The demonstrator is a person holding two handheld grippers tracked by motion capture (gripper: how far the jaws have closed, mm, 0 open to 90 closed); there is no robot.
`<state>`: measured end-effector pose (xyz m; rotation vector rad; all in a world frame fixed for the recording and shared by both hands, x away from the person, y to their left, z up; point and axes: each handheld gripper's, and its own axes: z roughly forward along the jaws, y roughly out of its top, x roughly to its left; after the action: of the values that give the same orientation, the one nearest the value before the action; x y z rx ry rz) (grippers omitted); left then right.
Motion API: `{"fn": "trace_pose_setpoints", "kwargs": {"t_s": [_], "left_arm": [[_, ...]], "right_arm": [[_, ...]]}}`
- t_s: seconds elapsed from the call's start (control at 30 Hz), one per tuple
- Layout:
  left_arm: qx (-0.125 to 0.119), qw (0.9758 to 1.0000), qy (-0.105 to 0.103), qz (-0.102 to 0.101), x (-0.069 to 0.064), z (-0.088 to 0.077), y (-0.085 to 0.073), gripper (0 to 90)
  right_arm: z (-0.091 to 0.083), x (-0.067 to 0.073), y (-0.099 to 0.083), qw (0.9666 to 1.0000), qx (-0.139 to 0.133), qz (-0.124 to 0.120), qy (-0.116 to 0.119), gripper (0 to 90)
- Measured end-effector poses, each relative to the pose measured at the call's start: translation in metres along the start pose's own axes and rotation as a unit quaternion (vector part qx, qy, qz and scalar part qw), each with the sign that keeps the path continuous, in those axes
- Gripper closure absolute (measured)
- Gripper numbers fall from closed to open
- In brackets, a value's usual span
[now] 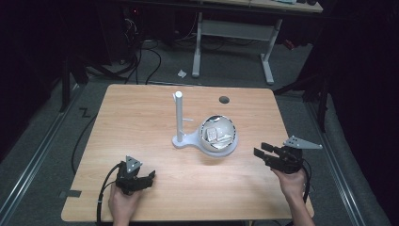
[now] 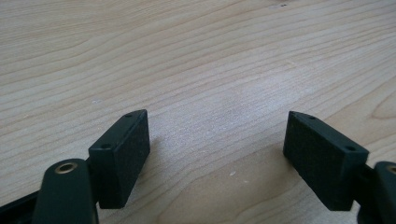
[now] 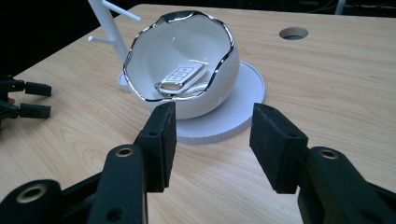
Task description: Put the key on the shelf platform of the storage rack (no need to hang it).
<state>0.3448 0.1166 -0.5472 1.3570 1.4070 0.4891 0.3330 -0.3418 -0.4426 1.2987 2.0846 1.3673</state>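
A white egg-shaped bowl (image 1: 217, 133) with a chrome rim sits tilted on a round white base (image 1: 230, 147) at the table's middle. A white car key fob (image 3: 180, 77) lies inside the bowl (image 3: 187, 60). A tall white post (image 1: 179, 115) with short pegs rises from the same stand, left of the bowl. My right gripper (image 1: 261, 149) hovers open to the right of the bowl, jaws pointing at it, nothing between them. In its own view the right gripper (image 3: 212, 142) faces the base (image 3: 233, 116). My left gripper (image 1: 151, 177) rests open near the front left; its own view has the left gripper (image 2: 217, 158) over bare wood.
The wooden table (image 1: 141, 122) has a round cable hole (image 1: 224, 100) at the back right. Cables trail from both grippers. A white desk frame (image 1: 235, 33) and cables stand on the floor beyond the table. The other gripper (image 3: 28, 100) sits at the left edge of the right gripper view.
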Motion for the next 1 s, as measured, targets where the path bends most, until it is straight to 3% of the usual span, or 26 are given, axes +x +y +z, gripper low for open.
{"fn": "trace_pose_setpoints", "kwargs": {"t_s": [0.5,1.0], "left_arm": [[0.0,1.0,0.0,0.0,0.0,0.0,0.0,23.2],[0.0,1.0,0.0,0.0,0.0,0.0,0.0,23.2]], "right_arm": [[0.004,0.005,-0.019,0.9999,0.01,0.009,0.008,51.3],[0.02,0.012,-0.043,0.9994,0.032,0.007,0.007,49.1]]}}
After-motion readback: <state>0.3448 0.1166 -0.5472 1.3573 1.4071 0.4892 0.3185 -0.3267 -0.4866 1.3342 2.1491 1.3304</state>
